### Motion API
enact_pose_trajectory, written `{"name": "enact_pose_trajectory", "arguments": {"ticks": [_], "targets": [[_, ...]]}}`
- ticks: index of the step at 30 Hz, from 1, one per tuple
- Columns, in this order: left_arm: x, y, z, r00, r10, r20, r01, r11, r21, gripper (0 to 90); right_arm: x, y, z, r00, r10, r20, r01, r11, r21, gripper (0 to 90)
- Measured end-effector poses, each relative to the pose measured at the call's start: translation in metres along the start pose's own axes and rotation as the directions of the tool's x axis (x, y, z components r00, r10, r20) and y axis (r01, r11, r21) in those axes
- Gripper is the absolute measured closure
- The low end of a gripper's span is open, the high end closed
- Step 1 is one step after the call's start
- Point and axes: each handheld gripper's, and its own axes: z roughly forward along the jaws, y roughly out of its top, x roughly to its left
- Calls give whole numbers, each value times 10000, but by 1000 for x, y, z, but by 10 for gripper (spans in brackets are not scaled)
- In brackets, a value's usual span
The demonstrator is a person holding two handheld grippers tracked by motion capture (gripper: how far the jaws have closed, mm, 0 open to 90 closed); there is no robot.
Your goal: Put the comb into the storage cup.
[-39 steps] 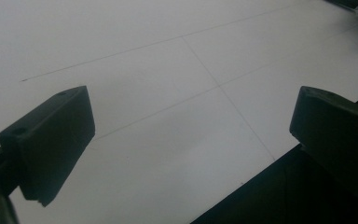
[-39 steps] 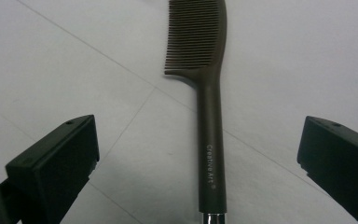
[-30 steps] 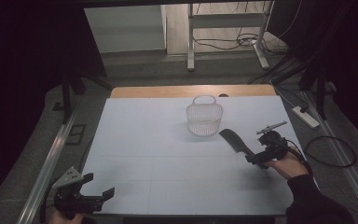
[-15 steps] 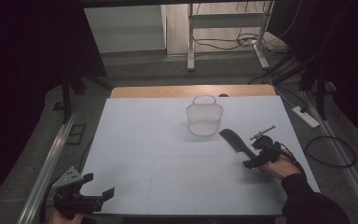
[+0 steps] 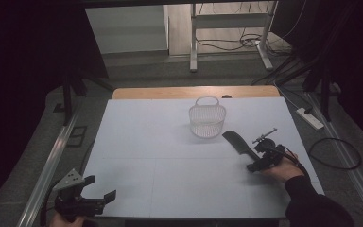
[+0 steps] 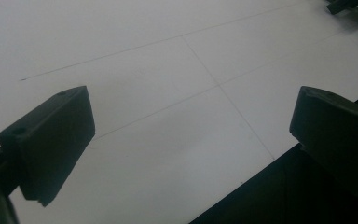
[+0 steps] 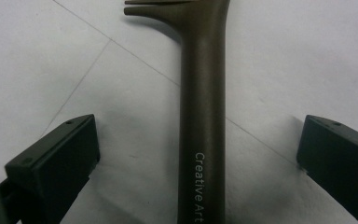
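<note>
Now the right claw point(image 5: 256, 160) sits low at the right side of the bench point(image 5: 146, 142), jaws spread wide on either side of the dark comb point(image 7: 201, 116), whose handle runs straight up between them with clear gaps on both sides, nothing gripped. That comb lies flat on the white surface, its toothed end near the white wire basket point(image 5: 207, 120). Down at the near left corner, the left claw point(image 5: 99, 201) hangs wide open and empty.

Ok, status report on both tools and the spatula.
Right tool open, straddling spatula handle. Left tool open, idle at near edge. Basket beyond spatula, path clear.
</note>
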Motion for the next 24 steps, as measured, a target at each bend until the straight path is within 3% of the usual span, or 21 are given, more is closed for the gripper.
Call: {"name": "enact_pose_trajectory", "arguments": {"ticks": [4, 15, 24], "targets": [[0, 0, 0, 10000, 1, 4, -1, 10000, -2, 7, 0, 2, -1, 10000, -29, -26, 29, 9999, 108, 50], [0, 0, 1, 10000, 11, -9, -11, 10000, 59, 7, -2, 6, -15, 9989, -360, -312, 364, 9993, 115, 681], [0, 0, 1, 10000, -30, -10, 30, 10000, 76, 6, -2, 2, -16, 9994, -226, -256, 222, 9996, -155, 722]]}}
